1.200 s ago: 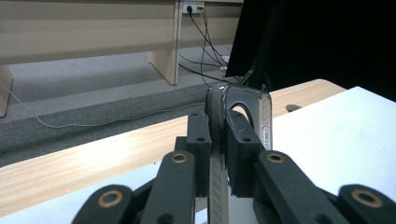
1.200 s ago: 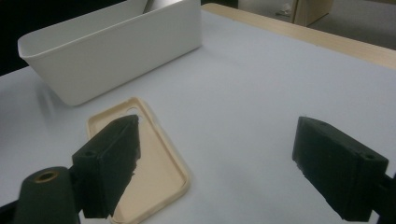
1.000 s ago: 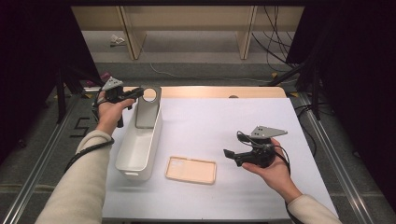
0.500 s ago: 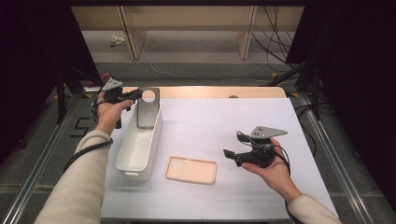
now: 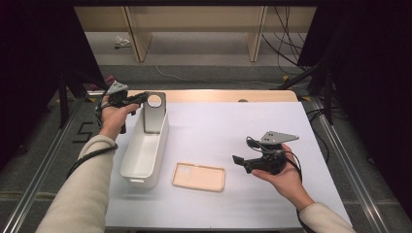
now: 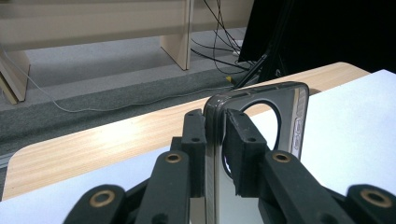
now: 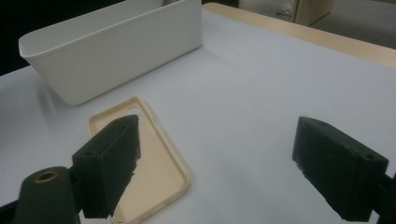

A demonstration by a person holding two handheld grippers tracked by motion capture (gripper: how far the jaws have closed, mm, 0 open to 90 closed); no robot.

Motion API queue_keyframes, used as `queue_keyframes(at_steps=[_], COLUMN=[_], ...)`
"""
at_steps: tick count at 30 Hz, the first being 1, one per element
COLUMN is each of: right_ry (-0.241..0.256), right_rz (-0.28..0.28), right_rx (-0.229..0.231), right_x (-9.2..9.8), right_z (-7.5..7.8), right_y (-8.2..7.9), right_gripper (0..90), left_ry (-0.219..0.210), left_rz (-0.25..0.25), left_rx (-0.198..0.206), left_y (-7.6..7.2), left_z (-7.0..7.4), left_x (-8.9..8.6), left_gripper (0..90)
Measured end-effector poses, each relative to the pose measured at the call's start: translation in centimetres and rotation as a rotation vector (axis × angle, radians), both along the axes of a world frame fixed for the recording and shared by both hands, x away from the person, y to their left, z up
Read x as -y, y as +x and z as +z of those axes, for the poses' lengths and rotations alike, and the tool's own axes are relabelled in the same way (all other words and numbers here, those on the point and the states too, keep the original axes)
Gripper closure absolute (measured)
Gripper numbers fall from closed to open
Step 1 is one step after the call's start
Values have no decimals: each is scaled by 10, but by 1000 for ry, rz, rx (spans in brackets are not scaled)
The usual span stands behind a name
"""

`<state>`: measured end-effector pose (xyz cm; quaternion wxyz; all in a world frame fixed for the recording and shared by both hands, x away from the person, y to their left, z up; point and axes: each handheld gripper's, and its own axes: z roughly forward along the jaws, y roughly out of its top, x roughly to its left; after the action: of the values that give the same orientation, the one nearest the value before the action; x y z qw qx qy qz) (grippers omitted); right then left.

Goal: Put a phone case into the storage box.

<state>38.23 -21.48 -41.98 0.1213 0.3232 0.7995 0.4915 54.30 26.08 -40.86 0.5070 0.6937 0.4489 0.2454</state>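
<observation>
A grey phone case [image 5: 154, 112] with a round camera hole stands upright over the far end of the white bin [image 5: 144, 148]. My left gripper [image 5: 140, 97] is shut on its top edge; in the left gripper view the jaws pinch the case [image 6: 261, 116] from both sides. A beige phone case [image 5: 199, 176] lies flat on the white table cover, inner side up, beside the bin. My right gripper [image 5: 241, 162] hovers open to the right of the beige case [image 7: 140, 158], jaws wide apart with nothing between them.
The white bin [image 7: 116, 46] lies lengthwise along the table's left side. The white cover [image 5: 233, 126] spans the table, with a wooden strip [image 5: 218, 95] at the far edge. Beyond are a grey floor, shelf legs and cables.
The left gripper and the grey case have hardly moved over the bin's far end. The right gripper holds still.
</observation>
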Motion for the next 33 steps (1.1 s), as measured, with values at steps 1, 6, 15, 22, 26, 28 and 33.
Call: queue_keyframes(at_steps=[1,6,15,22,26,28,33], right_ry=[0,0,-1,-2,-4,-4,-6], right_rz=[0,1,1,3,3,4,6], right_rx=[-1,0,0,0,-1,-2,-4], right_x=[0,0,0,-1,-1,-1,-2], right_z=[0,0,0,-1,0,-1,-1], right_y=[0,0,0,0,0,0,0], right_gripper=[161,161,162,162,161,161,162], left_ry=[3,26,23,25,23,29,34], left_rz=[2,20,35,61,65,69,77], left_rx=[-1,-15,-36,-47,-49,-49,-71], left_y=[0,-1,-4,-11,-19,-24,-37], left_z=[0,0,-2,7,14,16,19], left_x=[0,-2,-5,-7,-7,-8,-11], left_gripper=[771,769,692,473,369,328,235])
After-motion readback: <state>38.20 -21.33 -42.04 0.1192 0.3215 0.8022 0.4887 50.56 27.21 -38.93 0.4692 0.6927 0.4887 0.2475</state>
